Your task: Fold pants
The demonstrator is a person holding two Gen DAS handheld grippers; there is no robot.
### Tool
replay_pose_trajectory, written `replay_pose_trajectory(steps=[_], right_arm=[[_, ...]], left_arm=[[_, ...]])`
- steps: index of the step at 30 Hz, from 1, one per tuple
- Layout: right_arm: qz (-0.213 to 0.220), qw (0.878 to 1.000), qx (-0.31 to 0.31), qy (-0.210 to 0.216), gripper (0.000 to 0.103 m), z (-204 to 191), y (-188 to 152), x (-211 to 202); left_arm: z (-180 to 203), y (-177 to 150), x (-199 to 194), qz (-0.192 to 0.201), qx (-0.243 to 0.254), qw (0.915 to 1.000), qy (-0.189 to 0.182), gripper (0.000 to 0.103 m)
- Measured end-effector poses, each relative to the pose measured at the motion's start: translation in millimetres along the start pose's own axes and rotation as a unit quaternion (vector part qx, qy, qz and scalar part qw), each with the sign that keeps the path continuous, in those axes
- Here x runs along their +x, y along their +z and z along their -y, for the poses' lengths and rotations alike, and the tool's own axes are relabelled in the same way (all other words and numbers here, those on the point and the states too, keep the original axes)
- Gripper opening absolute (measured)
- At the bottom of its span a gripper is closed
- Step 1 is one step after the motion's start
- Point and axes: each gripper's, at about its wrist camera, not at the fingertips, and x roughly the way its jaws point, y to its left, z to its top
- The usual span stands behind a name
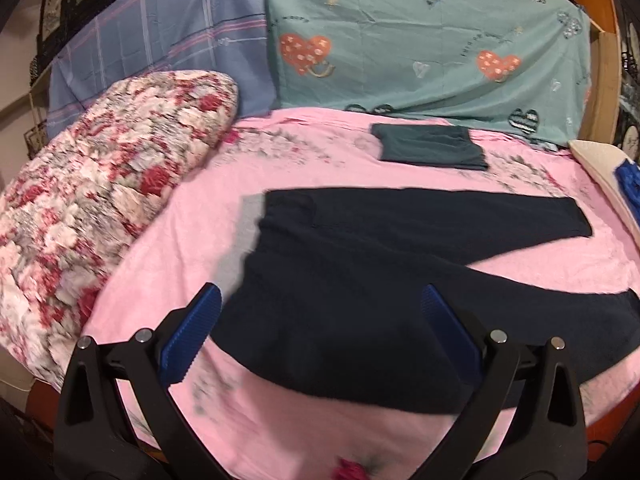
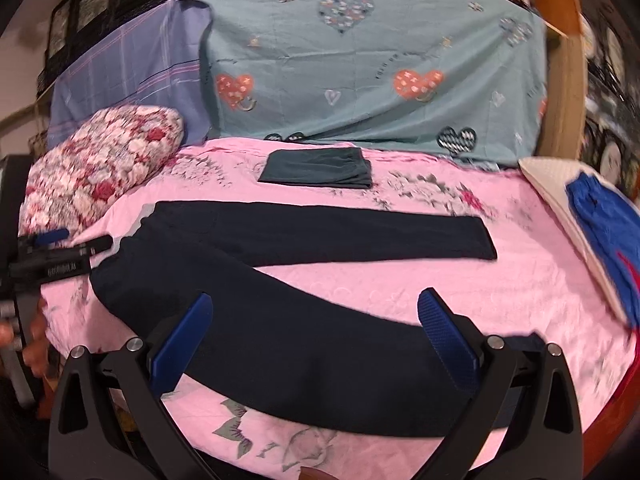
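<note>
Dark navy pants (image 1: 360,280) lie flat on the pink bedsheet (image 1: 180,248), grey waistband (image 1: 248,224) at the left, the two legs spread apart to the right. In the right wrist view the pants (image 2: 280,312) show in full. My left gripper (image 1: 320,300) is open and empty, above the hip area near the waistband. My right gripper (image 2: 314,308) is open and empty, above the near leg. The left gripper also shows in the right wrist view (image 2: 64,248) beside the waistband.
A folded dark teal garment (image 1: 432,148) lies at the back of the bed. A floral quilt (image 1: 100,200) is piled at the left. A cream pillow (image 2: 560,208) with a blue cloth (image 2: 608,232) on it lies at the right. Hung sheets (image 1: 400,40) are behind.
</note>
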Motion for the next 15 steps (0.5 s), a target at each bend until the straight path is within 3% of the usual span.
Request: replay_pose_trajectory(steps=[3, 6, 9, 15], right_arm=[[0.009, 0.999, -0.052, 0.015, 0.102, 4, 32, 8], [-0.005, 0.993, -0.114, 0.033, 0.102, 6, 68, 40], [-0.035, 0.987, -0.146, 0.055, 0.102, 9, 95, 98], [-0.100, 0.979, -0.163, 0.071, 0.097, 12, 113, 218]], left_arm=[[-32, 25, 23, -0.006, -0.003, 0.9992, 0.039, 0.101], [-56, 53, 65, -0.042, -0.005, 0.9976, 0.054, 0.101], [-66, 73, 113, -0.072, -0.004, 0.9945, 0.076, 0.101], [-63, 86, 194, -0.122, -0.018, 0.9887, 0.085, 0.101]])
